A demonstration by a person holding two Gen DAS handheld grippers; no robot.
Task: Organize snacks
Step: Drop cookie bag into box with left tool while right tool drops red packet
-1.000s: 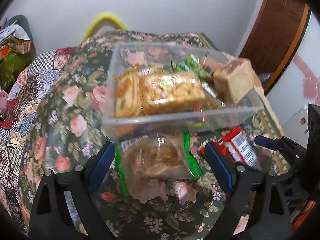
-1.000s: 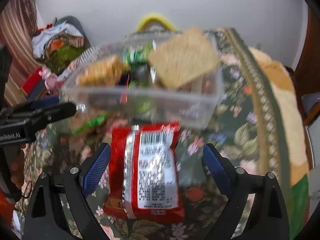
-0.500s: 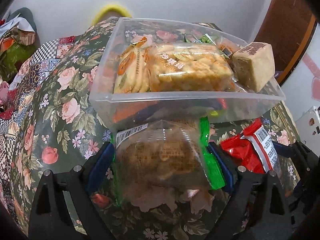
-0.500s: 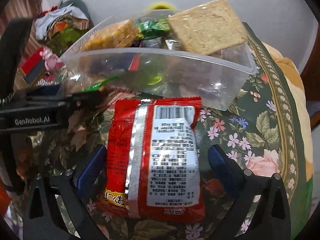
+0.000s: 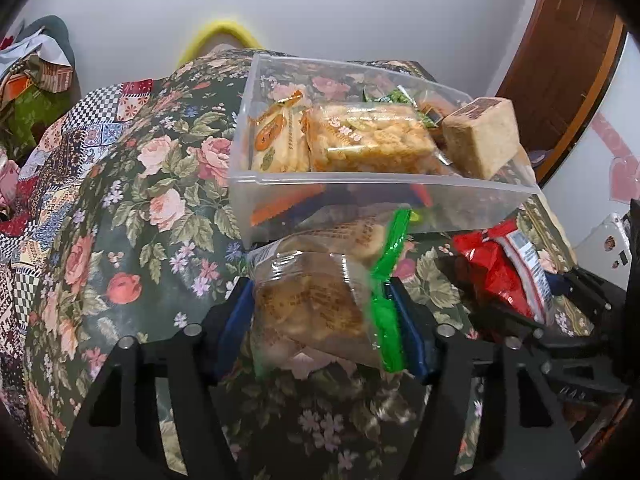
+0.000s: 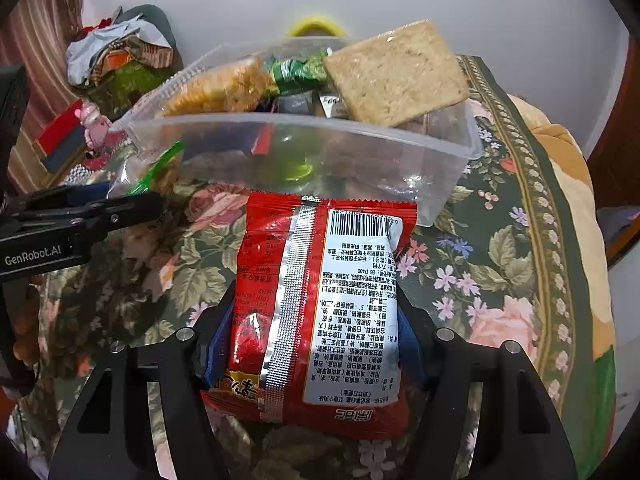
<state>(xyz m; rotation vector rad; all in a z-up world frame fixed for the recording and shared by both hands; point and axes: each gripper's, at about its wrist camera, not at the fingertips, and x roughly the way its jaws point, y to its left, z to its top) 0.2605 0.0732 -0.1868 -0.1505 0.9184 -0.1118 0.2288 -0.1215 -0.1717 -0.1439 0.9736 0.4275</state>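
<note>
A clear plastic bin [image 5: 360,188] full of wrapped snacks stands on the floral tablecloth [image 5: 132,208]; it also shows in the right wrist view [image 6: 360,160]. My left gripper [image 5: 320,320] is shut on a clear cracker pack with green edges [image 5: 316,304], held in front of the bin's near wall. My right gripper [image 6: 312,336] is shut on a red snack packet [image 6: 320,300], held just before the bin. The red packet [image 5: 504,268] shows at right in the left wrist view, and the left gripper [image 6: 80,216] at left in the right wrist view.
A tan square cracker block [image 6: 396,72] leans over the bin's far right rim. A pile of clothes and bags [image 6: 116,60] lies left beyond the table. A brown door [image 5: 560,72] stands at right. A yellow hoop [image 5: 220,36] is behind the table.
Both grippers closed from open onto their packs: the left on the cracker pack, the right on the red packet. Both packs now sit lifted off the cloth.
</note>
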